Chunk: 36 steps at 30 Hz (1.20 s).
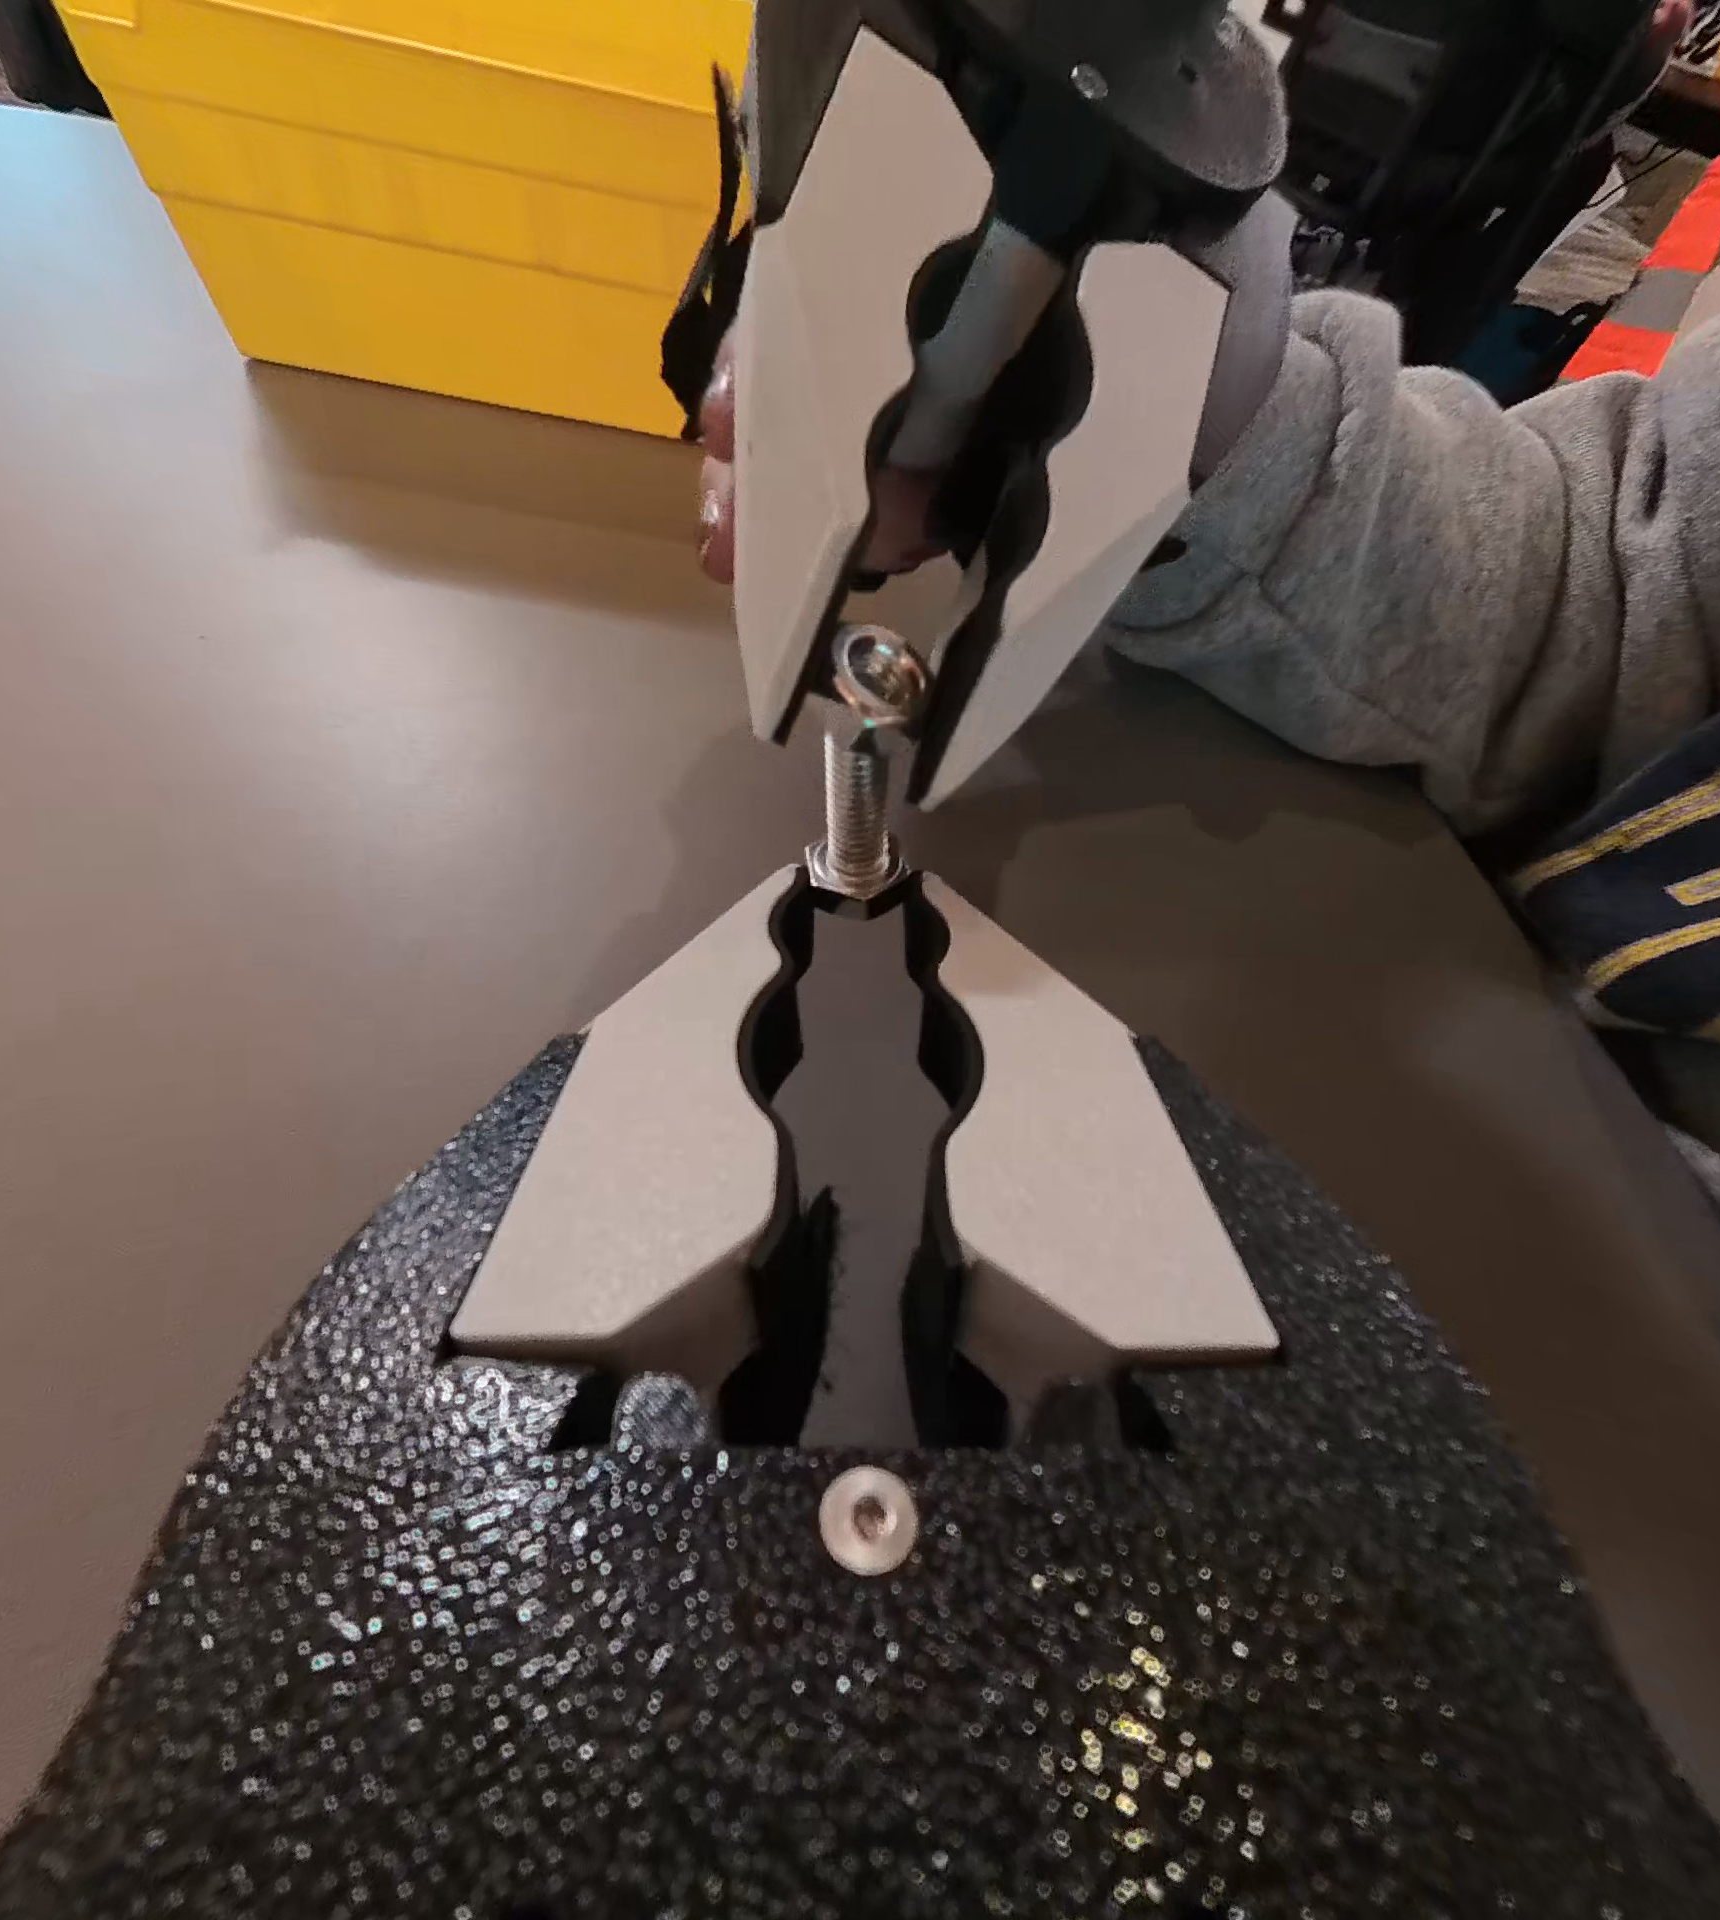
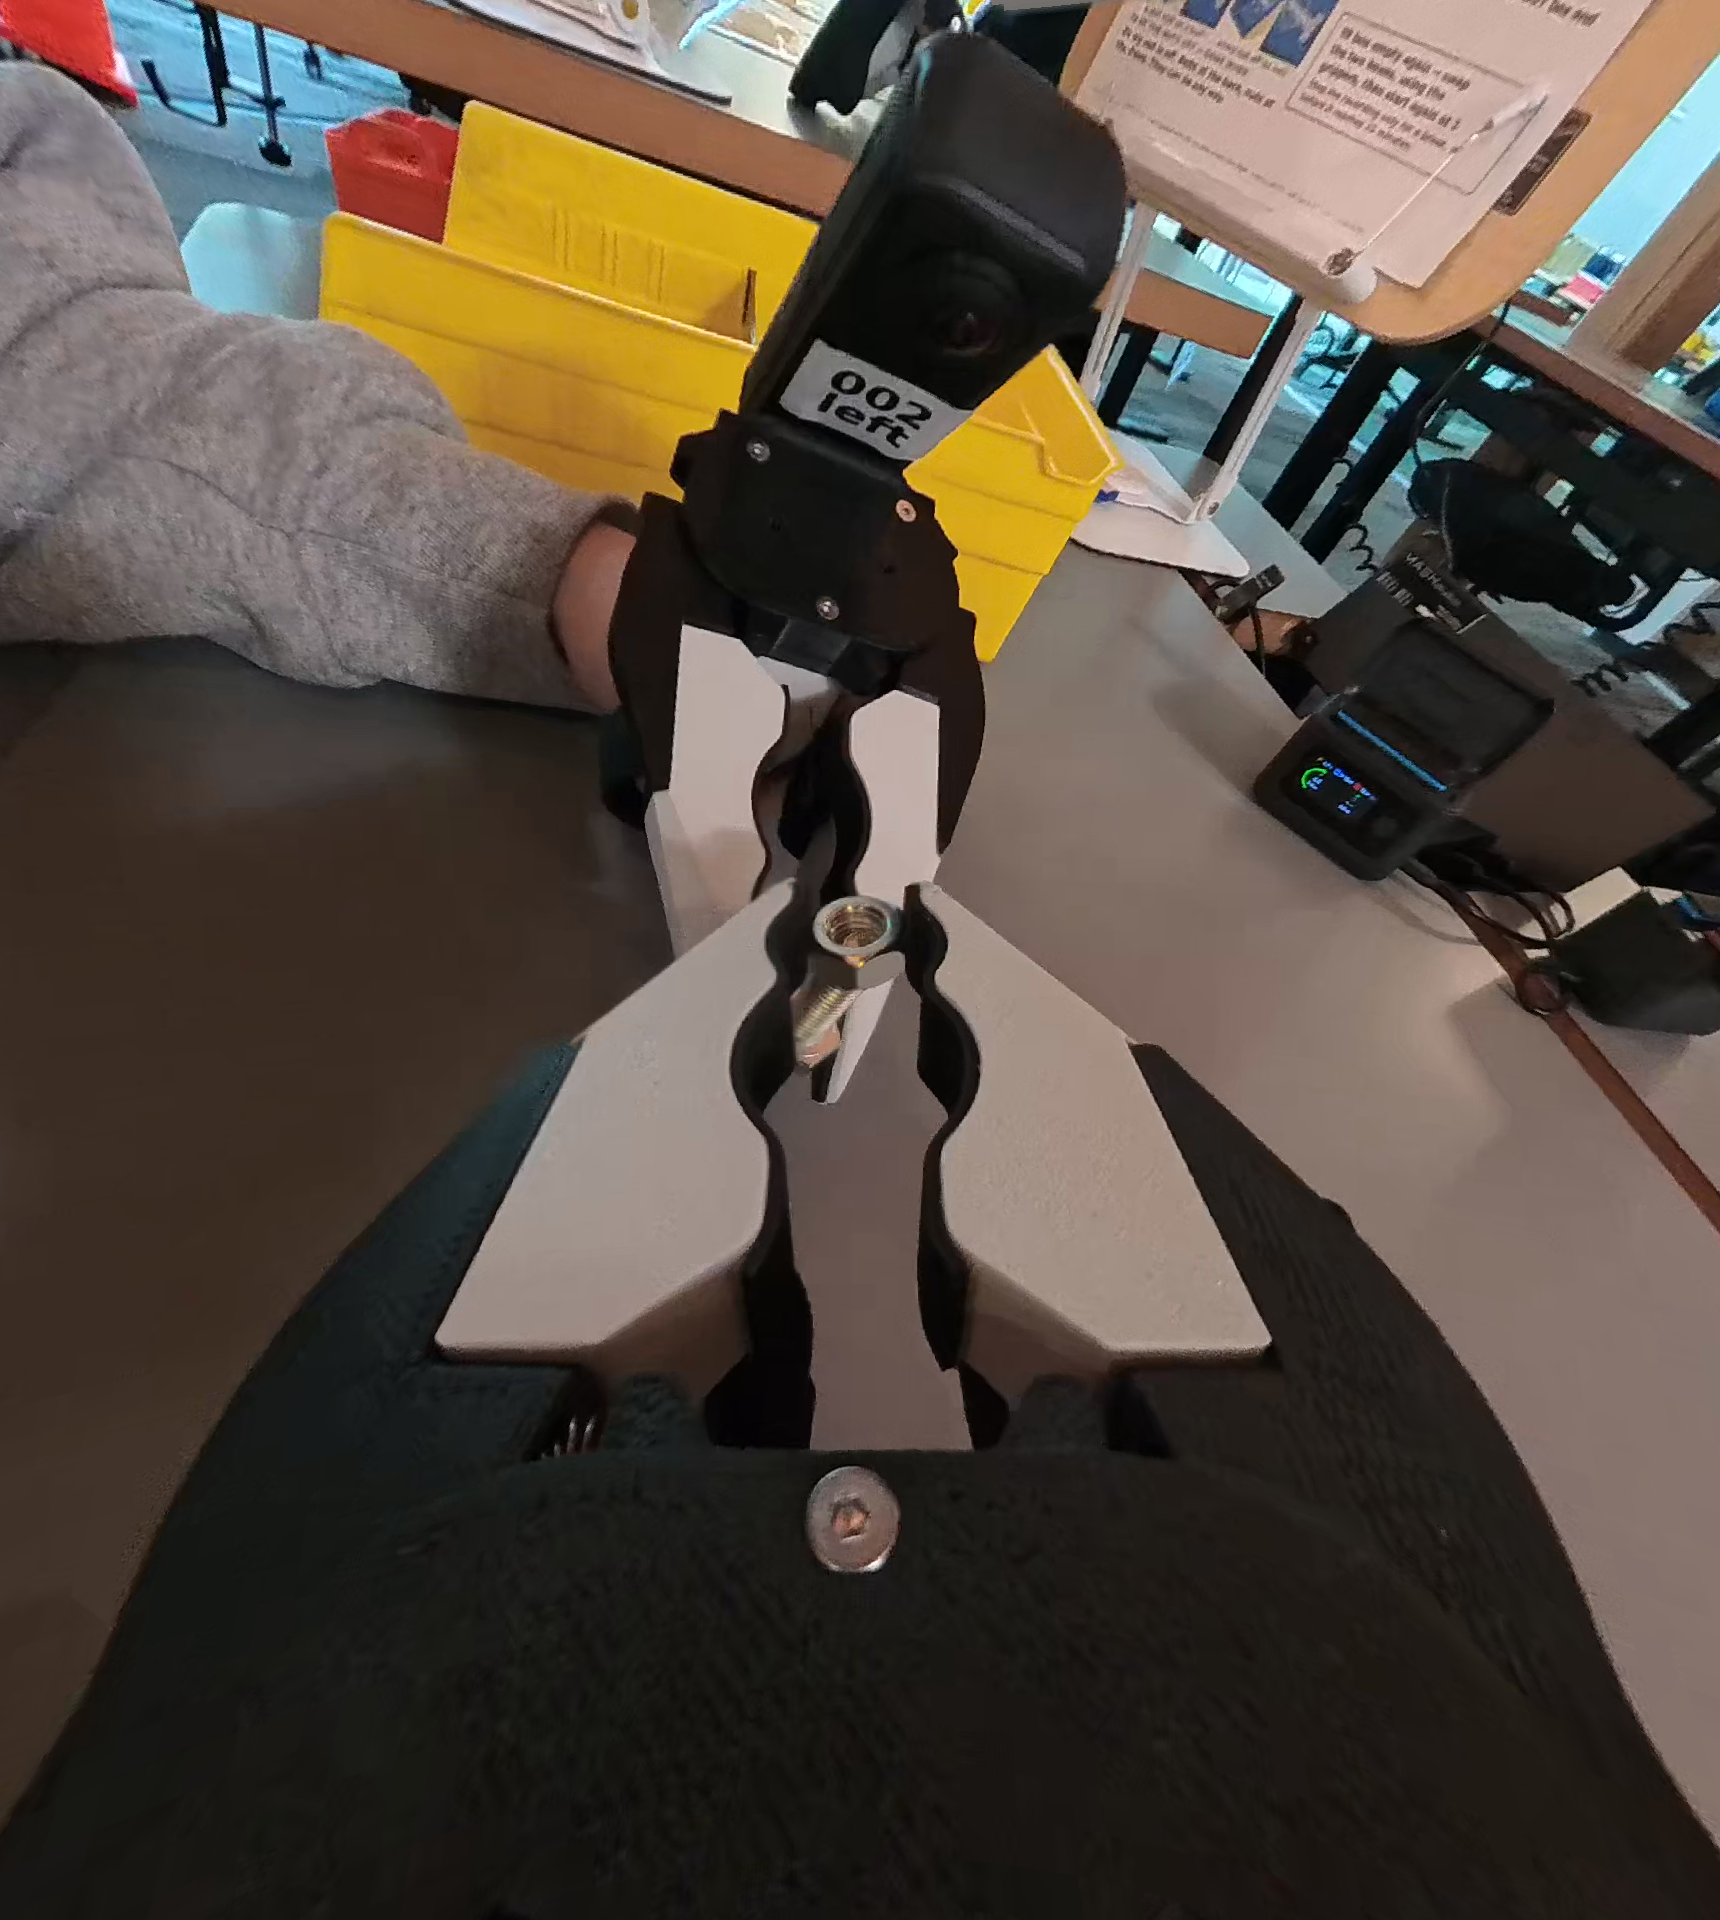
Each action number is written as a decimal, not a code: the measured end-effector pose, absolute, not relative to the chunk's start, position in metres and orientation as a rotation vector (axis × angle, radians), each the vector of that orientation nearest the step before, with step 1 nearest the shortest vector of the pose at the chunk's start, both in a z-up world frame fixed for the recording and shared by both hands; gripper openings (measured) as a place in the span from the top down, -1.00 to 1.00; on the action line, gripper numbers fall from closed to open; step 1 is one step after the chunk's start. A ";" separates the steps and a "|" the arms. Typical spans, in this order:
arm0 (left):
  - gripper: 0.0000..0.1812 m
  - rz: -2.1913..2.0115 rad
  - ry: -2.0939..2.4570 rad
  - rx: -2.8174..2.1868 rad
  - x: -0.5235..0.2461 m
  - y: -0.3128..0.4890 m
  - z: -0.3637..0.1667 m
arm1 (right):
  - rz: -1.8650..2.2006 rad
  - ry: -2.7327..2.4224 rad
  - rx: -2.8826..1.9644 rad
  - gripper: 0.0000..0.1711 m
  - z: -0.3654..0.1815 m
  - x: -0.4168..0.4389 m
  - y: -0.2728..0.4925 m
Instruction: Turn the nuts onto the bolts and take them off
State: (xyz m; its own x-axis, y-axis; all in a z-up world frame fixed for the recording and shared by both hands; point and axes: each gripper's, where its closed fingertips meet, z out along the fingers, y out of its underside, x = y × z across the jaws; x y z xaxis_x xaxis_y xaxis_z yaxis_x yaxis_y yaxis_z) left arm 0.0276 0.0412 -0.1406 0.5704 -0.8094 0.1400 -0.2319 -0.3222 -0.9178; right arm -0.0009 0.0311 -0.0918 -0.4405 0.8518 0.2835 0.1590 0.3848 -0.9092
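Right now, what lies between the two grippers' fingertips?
In the left wrist view, only the bolt: left gripper pinches its nut, right gripper its head.

bolt [image 1: 854, 800]: 1 | nut [image 1: 854, 881]: 1 | grippers: 2 | yellow bin [image 2: 627, 343]: 1

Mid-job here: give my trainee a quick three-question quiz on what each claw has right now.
1. True or false: the left claw grips the nut.
2. What does the right claw hold? A) the bolt by its head B) a washer C) nothing
3. Fill in: behind the claws on the table stands a ____ bin.

Key: 1 true; 2 A; 3 yellow.
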 end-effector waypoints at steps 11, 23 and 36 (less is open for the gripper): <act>0.83 -0.687 0.872 -1.746 0.026 0.042 -0.131 | 1.616 -1.637 -1.088 0.81 -0.078 0.000 0.029; 0.83 -0.576 0.642 -1.876 0.006 0.067 -0.137 | 1.181 -1.243 -1.442 0.81 -0.086 -0.026 0.061; 0.84 -0.458 0.619 -1.953 -0.002 0.073 -0.149 | 0.827 -1.116 -1.542 0.81 -0.099 -0.027 0.076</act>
State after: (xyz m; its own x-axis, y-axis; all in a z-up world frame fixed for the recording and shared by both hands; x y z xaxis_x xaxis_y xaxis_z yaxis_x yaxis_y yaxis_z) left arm -0.0017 0.0733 -0.1487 0.7974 -0.6014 0.0508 -0.2245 -0.3737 -0.9000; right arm -0.0270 0.0757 -0.0990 0.3357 0.9414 0.0317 0.2439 -0.0543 -0.9683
